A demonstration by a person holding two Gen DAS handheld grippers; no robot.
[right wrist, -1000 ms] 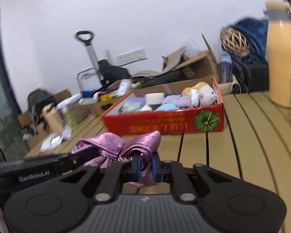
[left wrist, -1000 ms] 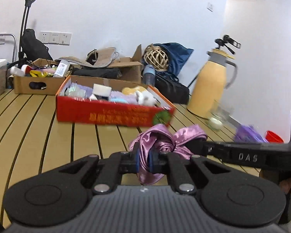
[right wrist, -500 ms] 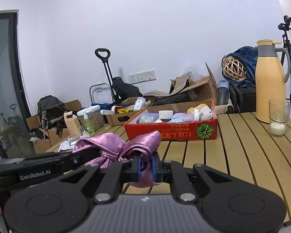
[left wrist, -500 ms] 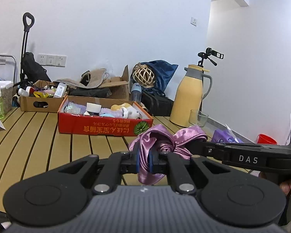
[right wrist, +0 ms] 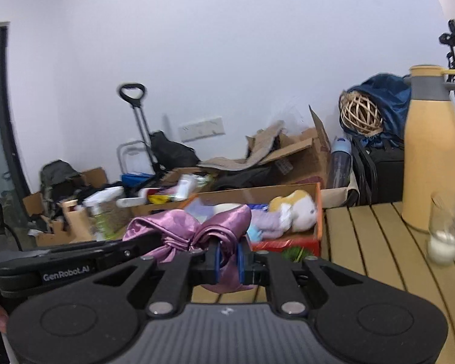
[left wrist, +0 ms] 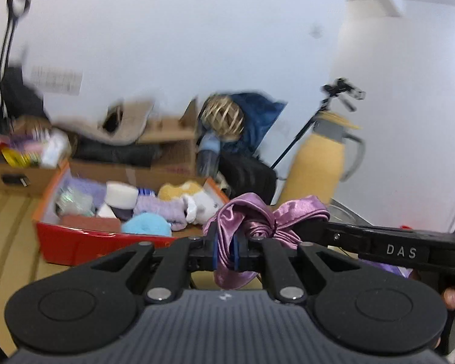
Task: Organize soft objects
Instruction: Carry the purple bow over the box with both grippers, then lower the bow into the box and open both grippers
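In the left wrist view: my left gripper (left wrist: 226, 250) has its fingers closed on one end of the satin cloth (left wrist: 257, 212), which is held in the air in front of the red box (left wrist: 75, 242). The right gripper (left wrist: 312, 227) reaches in from the side and grips the other end. The box holds a plush (left wrist: 194, 200), a blue ball and purple knit pieces. Step in hand, I judge: carrying the cloth to the box. Next: lower it over a free spot, then open both grips.

In the right wrist view: my right gripper (right wrist: 227, 257) has its fingers shut on the cloth (right wrist: 197, 227). Only this view shows the counter (right wrist: 379, 242), the glass (right wrist: 444, 233) and the flask (right wrist: 430, 145) standing on it.
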